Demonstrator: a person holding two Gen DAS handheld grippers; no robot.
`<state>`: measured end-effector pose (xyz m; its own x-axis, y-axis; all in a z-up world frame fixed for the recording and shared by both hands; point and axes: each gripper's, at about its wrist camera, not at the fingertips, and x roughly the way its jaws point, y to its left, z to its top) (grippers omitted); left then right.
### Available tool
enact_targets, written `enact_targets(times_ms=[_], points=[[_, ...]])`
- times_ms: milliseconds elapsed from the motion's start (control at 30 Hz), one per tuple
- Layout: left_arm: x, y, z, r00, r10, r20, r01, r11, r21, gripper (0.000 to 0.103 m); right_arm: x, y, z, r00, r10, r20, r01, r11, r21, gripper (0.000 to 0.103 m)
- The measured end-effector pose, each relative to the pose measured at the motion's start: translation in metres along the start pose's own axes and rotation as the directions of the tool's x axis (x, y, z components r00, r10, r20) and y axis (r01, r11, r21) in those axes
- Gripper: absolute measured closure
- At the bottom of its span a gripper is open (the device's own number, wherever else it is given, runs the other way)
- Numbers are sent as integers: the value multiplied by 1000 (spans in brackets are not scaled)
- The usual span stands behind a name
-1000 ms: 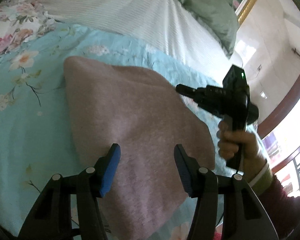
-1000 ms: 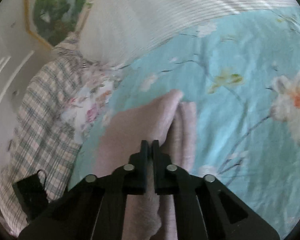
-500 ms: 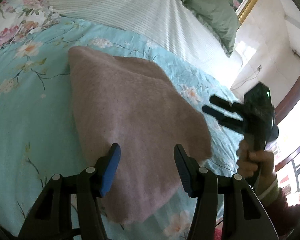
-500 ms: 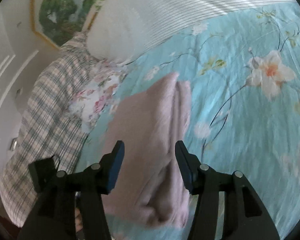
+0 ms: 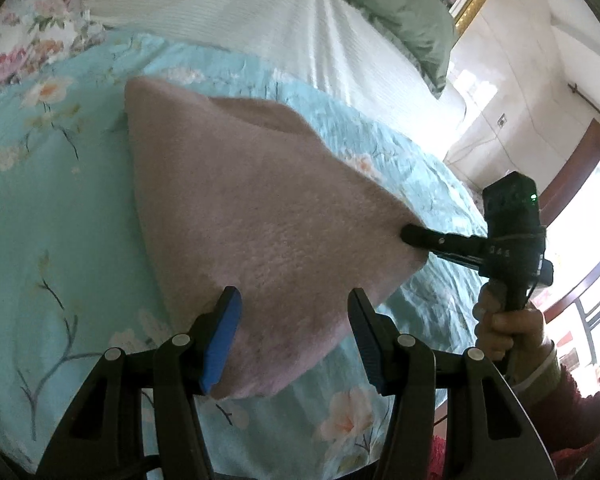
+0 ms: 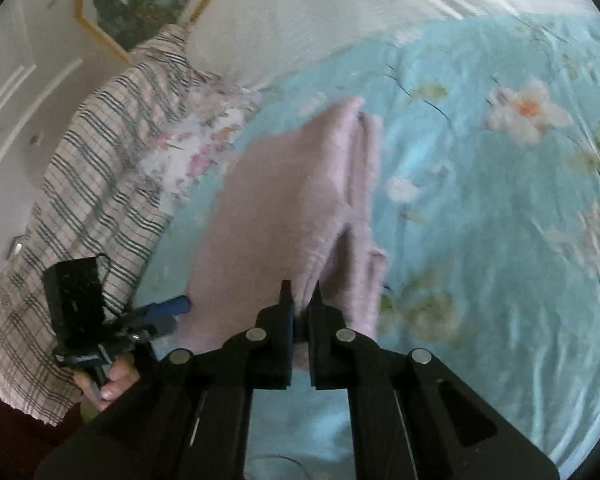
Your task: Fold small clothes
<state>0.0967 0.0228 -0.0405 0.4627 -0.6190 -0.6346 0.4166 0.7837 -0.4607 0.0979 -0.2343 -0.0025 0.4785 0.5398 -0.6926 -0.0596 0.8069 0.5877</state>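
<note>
- We see our left claw (image 5: pixel 292 336) spread wide, its blue pads (image 5: pixel 222 340) on either side of the near edge of the pink cloth (image 5: pixel 260 216), not clamping it.
- Our right claw (image 6: pixel 300 300) is pinched nearly closed on a corner of the cloth, with folded layers bunched between its tips.
- The cloth lies folded on the turquoise flowered bedspread (image 5: pixel 52 208), its pinched corner raised, below the white striped blanket (image 5: pixel 260 16).
- A plaid blanket (image 6: pixel 100 160) sits at the bed's far side.

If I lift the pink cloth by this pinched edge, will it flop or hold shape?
Likely floppy: the pink cloth already bends up toward the right gripper. Its layers lie loose, so may slide apart. Looks fuzzy, probably not slippery.
</note>
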Motion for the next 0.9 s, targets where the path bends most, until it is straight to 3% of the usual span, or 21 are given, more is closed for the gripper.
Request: enact_targets(times_ms=[133, 200, 267, 367, 467, 667, 767, 800, 867, 900], points=[[15, 5, -10, 999, 33, -27, -33, 999, 5, 48, 25, -16, -21, 993, -70, -100, 72, 997, 25, 97], [14, 6, -11, 999, 36, -26, -36, 999, 5, 50, 19, -19, -23, 996, -57, -70, 62, 995, 76, 96], [6, 6, -10, 999, 28, -17, -28, 1000, 5, 50, 3, -18, -18, 994, -106, -26, 108, 989, 98, 79], [-6, 6, -1, 1000, 21, 19, -21, 1000, 4, 50, -29, -5, 1, 980, -170, 102, 162, 984, 77, 78], [-9, 8, 19, 998, 4, 59, -3, 1000, -11, 50, -31, 15, 27, 980, -116, 164, 109, 993, 51, 78], [12, 22, 78, 994, 54, 91, -48, 997, -64, 51, 45, 47, 77, 994, 23, 111, -26, 999, 23, 78], [36, 36, 100, 992, 116, 53, -110, 989, -96, 54, 79, 31, 88, 995, -58, 87, 53, 997, 58, 78], [48, 45, 105, 990, 138, 24, -135, 985, -108, 60, 89, 20, 90, 992, -102, 79, 96, 992, 80, 82], [67, 56, 110, 987, 158, -26, -160, 979, -130, 70, 102, -13, 90, 992, -114, 48, 104, 981, 161, 103], [76, 61, 110, 986, 163, -47, -167, 977, -135, 74, 103, -25, 89, 994, -94, 57, 82, 980, 182, 103]])
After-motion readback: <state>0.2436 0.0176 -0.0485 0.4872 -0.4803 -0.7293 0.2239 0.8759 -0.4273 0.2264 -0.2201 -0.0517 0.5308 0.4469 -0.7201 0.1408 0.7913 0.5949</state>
